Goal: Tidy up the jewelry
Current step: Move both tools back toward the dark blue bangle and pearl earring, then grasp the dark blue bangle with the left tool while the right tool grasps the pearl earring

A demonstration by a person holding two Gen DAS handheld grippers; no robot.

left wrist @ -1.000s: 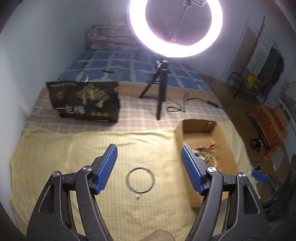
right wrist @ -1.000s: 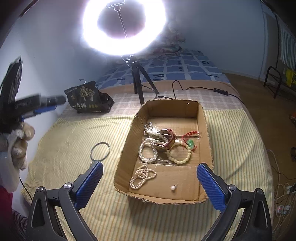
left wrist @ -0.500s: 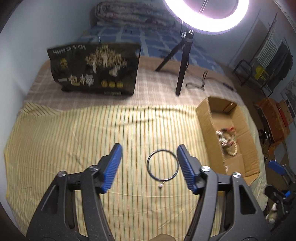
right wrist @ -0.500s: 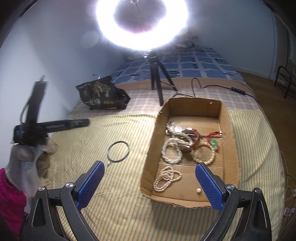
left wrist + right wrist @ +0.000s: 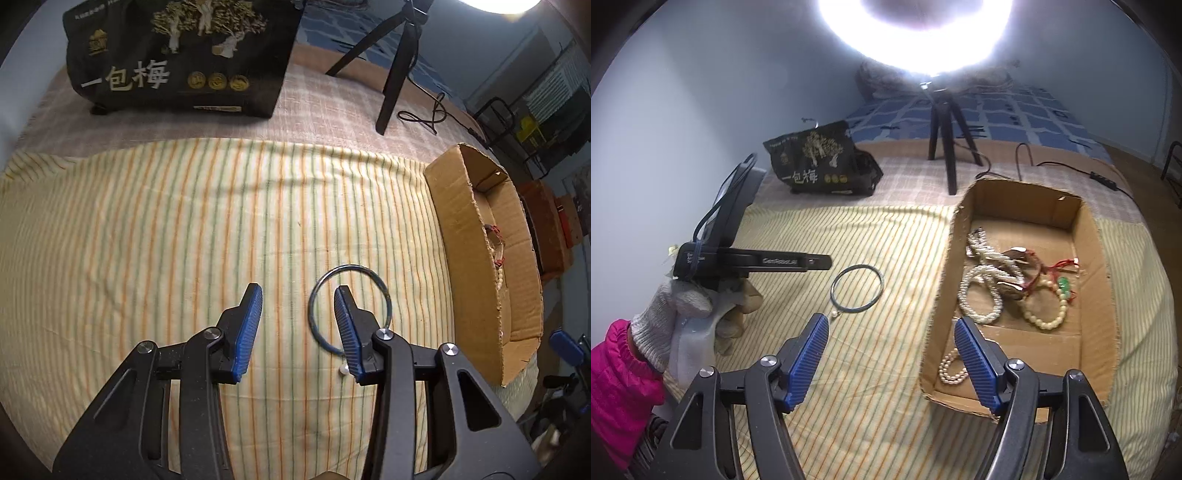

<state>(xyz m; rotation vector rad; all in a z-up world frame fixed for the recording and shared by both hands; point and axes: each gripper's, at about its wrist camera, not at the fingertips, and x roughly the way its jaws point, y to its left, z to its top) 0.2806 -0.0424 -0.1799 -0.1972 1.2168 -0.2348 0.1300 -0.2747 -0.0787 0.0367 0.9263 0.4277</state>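
A thin dark ring bangle [image 5: 351, 266] with a small pearl charm [image 5: 343, 369] lies flat on the striped cloth. My left gripper [image 5: 298, 295] hangs low over it with its jaws closing. Its right finger stands inside the ring and the ring's left rim lies between the pads, which do not press on it. In the right wrist view the bangle [image 5: 857, 266] lies left of the cardboard box [image 5: 1027, 188], which holds pearl bracelets [image 5: 979, 295] and a bead bracelet [image 5: 1049, 317]. My right gripper [image 5: 891, 321] hovers above the box's near left corner, jaws closing on nothing.
A gloved hand [image 5: 683, 306] in a pink sleeve holds the left gripper. A black printed bag [image 5: 177, 55] and the ring light's tripod [image 5: 395, 74] stand beyond the cloth. A cable [image 5: 1071, 166] runs behind the box. The box's outer wall [image 5: 465, 240] rises right of the bangle.
The left gripper has dropped toward the bangle and narrowed, so that its right finger now stands inside the ring. The right gripper has drifted left and its jaws have narrowed.
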